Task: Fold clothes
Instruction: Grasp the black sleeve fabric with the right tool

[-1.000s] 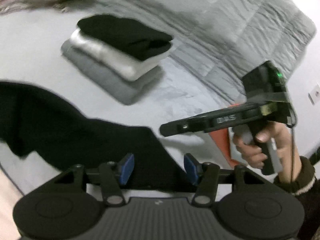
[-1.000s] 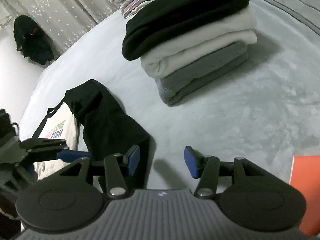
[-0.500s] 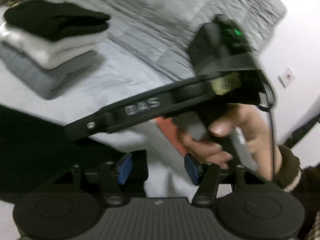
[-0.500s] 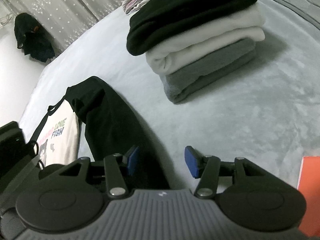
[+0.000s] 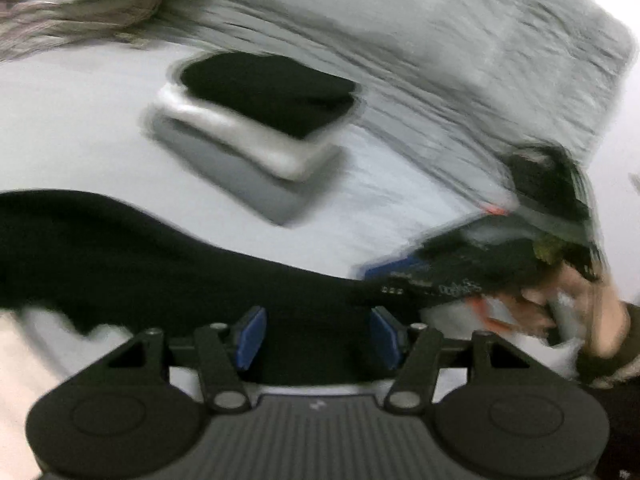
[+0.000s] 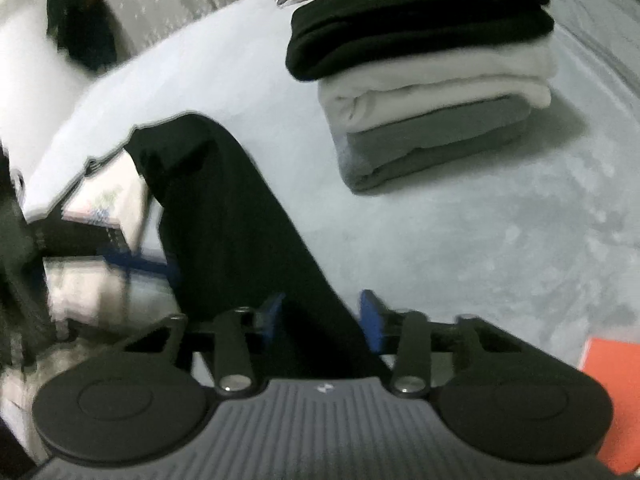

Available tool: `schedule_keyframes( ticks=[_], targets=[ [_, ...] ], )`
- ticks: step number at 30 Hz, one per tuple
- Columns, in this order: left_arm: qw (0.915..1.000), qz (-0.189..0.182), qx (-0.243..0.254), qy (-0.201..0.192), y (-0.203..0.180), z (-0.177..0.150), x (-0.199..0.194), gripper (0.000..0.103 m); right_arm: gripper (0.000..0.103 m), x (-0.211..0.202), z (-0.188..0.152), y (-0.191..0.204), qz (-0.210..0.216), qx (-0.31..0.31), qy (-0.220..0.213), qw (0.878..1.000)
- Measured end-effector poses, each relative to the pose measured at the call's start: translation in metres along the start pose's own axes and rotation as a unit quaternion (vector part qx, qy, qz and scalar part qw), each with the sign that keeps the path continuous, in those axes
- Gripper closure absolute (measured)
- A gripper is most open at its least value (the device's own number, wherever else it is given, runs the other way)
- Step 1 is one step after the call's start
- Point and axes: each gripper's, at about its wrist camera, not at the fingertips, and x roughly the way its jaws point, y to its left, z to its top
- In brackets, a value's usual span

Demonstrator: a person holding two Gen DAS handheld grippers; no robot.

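black garment (image 6: 240, 232), folded stack (image 6: 432, 80) well apart

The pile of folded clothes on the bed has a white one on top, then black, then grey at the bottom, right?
Not quite. In the right wrist view, the pile of folded clothes has the black one on top, the white one in the middle, and the grey one at the bottom. It does sit on the bed.

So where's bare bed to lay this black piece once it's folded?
Open bed lies in front of the stack, between the black garment and the orange item. It is crowded left of the garment: printed shirt, left gripper.
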Motion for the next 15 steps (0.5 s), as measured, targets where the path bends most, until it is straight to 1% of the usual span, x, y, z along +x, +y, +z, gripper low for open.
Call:
schedule_keyframes(
  ticks=[1,2,4,5,7,9,11,12,13,14,15],
  targets=[
    [0.9997,0.024,-0.006,-0.005,0.010,0.003,-0.004,0.044,0.090,-0.002,0.001,0.000,-0.010,-0.005,-0.007,1.000],
    [0.9986,0.047,-0.020,-0.013,0.024,0.007,-0.008,0.044,0.101,-0.003,0.001,0.001,-0.021,-0.010,-0.014,1.000],
    [0.9939,0.094,-0.049,-0.029,0.053,0.016,-0.016,0.044,0.101,-0.006,0.002,0.001,-0.042,-0.020,-0.029,0.999],
    [0.9904,0.118,-0.063,-0.036,0.067,0.020,-0.021,0.044,0.103,-0.008,0.003,0.001,-0.052,-0.024,-0.036,0.998],
    [0.9825,0.151,-0.094,-0.056,0.093,0.025,-0.031,0.044,0.103,-0.011,0.004,0.002,-0.073,-0.034,-0.050,0.995],
    [0.9721,0.192,-0.114,-0.071,0.113,0.032,-0.037,0.044,0.103,-0.015,0.005,0.000,-0.097,-0.036,-0.068,0.992],
    [0.9601,0.235,-0.127,-0.083,0.130,0.038,-0.041,0.044,0.103,-0.017,0.010,-0.010,-0.113,-0.008,-0.086,0.990],
    [0.9552,0.253,-0.130,-0.083,0.140,0.040,-0.043,0.044,0.103,-0.018,0.012,-0.015,-0.110,0.007,-0.087,0.990],
    [0.9513,0.266,-0.133,-0.080,0.149,0.043,-0.044,0.043,0.098,-0.018,0.013,-0.020,-0.097,0.021,-0.084,0.991],
    [0.9485,0.276,-0.135,-0.077,0.155,0.045,-0.044,0.043,0.088,-0.018,0.014,-0.023,-0.082,0.030,-0.075,0.993],
    [0.9459,0.286,-0.133,-0.074,0.162,0.047,-0.044,0.043,0.087,-0.017,0.016,-0.024,-0.066,0.031,-0.059,0.996]
  ],
)
